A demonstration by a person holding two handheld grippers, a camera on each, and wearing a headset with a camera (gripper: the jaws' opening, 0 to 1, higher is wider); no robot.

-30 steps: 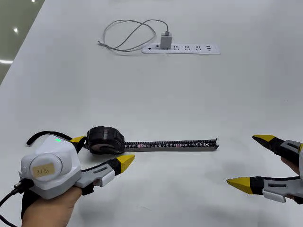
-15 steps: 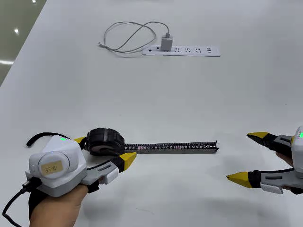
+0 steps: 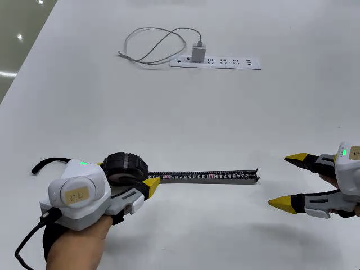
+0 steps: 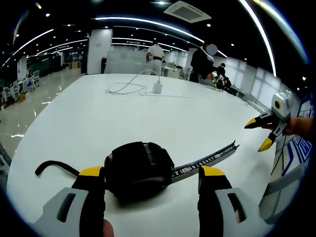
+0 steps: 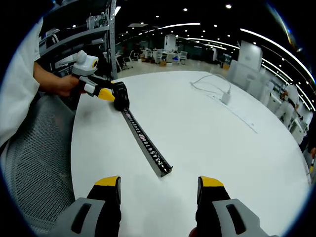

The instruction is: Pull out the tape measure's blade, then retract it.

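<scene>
The black tape measure case (image 3: 125, 167) lies on the white table, its dark blade (image 3: 208, 176) drawn out to the right and flat on the surface. My left gripper (image 3: 125, 174) stands open with the case (image 4: 138, 168) between its yellow-tipped jaws, close to the left one. Its black strap (image 3: 48, 163) trails off to the left. My right gripper (image 3: 287, 180) is open and holds nothing, a short way right of the blade's end hook (image 3: 257, 175). In the right gripper view that blade end (image 5: 165, 170) lies just ahead of the gripper (image 5: 159, 185).
A white power strip (image 3: 216, 59) with a plugged charger (image 3: 197, 50) and a looped cable (image 3: 152, 42) lies at the table's far side. The table's left edge (image 3: 25, 56) borders a green floor. People stand beyond the table (image 4: 202, 57).
My right gripper has moved left, closer to the blade's end. My left gripper's body has shifted right behind the case. The tape measure has stayed put.
</scene>
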